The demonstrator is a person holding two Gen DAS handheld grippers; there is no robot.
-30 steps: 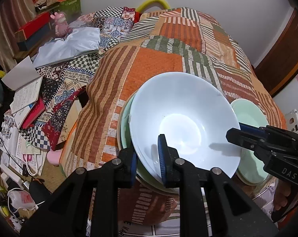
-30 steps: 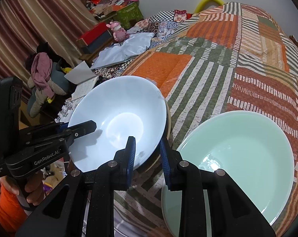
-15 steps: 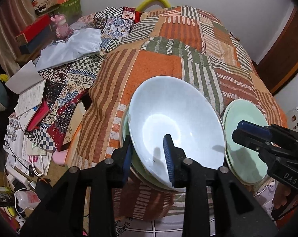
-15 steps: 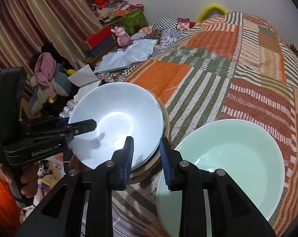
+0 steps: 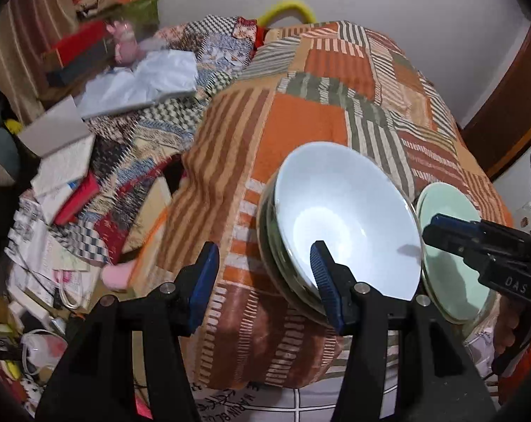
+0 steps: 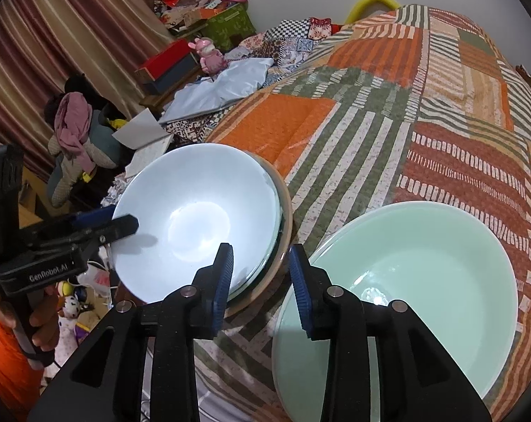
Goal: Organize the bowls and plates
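The left gripper (image 5: 263, 283) is seen nearest, its fingers spread wide and nothing held between them; its right finger (image 5: 326, 286) lies in front of the near rim of the white bowl (image 5: 346, 218), though contact cannot be judged. The right gripper (image 6: 261, 281) is held with its fingers moderately parted and empty, above the gap between the two stacks. The white bowl is nested on top of a stack of plates (image 6: 284, 242) at the near edge of the patchwork quilt (image 6: 423, 105); just beside it to the right, the pale green bowl (image 6: 423, 274) is set on the same quilt. Further off to the left, scattered books and papers (image 5: 58, 183) are seen; beyond them, a pink toy figure (image 6: 211, 56) is placed near a red box (image 6: 163, 59).
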